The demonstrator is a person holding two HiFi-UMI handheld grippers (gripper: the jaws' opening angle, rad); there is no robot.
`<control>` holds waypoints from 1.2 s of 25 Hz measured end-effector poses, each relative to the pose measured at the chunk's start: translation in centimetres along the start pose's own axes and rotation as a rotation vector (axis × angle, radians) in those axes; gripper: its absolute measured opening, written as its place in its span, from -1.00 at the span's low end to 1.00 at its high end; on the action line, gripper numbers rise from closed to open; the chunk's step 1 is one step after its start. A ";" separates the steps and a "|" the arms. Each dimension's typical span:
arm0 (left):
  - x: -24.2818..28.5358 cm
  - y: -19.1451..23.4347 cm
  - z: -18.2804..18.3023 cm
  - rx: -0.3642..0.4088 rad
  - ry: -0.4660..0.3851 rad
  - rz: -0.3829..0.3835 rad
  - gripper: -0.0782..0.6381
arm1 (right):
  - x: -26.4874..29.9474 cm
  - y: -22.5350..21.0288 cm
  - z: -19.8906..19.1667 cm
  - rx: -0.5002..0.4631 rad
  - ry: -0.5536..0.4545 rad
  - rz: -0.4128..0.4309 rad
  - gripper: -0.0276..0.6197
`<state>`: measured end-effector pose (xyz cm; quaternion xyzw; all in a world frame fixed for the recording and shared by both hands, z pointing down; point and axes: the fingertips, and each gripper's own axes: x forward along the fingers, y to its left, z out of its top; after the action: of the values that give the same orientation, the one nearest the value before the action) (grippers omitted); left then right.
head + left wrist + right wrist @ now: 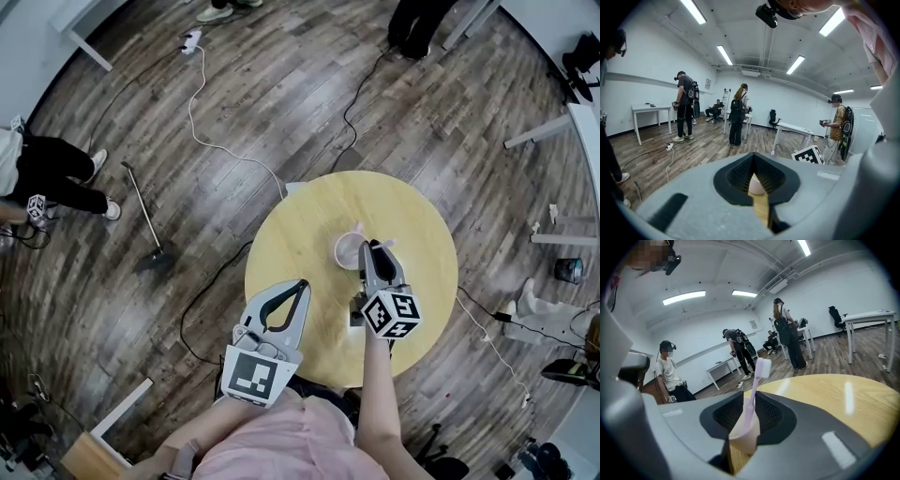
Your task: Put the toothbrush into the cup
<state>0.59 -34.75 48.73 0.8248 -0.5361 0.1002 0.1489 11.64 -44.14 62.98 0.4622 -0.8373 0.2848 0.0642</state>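
Observation:
A pale cup (347,251) stands near the middle of the round yellow table (412,211). A pink toothbrush (757,383) stands in the cup (742,437), leaning, with its bristled head up. My right gripper (375,247) hovers just right of the cup's rim, jaws together and holding nothing. In the right gripper view, the cup and brush show through the gap of that gripper (745,420). My left gripper (301,284) is shut and empty over the table's near left part. The cup (756,186) shows small beyond this gripper (757,180).
Wooden floor surrounds the table. A white cable (202,122) with a power strip and a dark cable (211,291) lie on the floor to the left. A person's legs (56,178) are at far left. White table legs (548,131) stand at right. Several people (737,117) stand across the room.

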 end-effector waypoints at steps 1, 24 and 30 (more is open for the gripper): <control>-0.1 0.0 -0.1 -0.002 0.000 0.000 -0.79 | 0.0 0.0 -0.2 0.005 0.001 0.002 -0.64; -1.0 -1.9 1.7 0.011 -0.050 -0.062 -0.79 | -5.0 2.9 5.0 -0.020 -0.134 0.011 -0.73; -2.2 -2.9 2.9 0.018 -0.079 -0.081 -0.79 | -8.7 5.7 7.3 -0.053 -0.217 0.020 -0.88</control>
<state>2.34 -32.82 44.92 0.8505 -0.5068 0.0664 0.1240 13.06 -39.30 51.27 0.4800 -0.8512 0.2116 -0.0176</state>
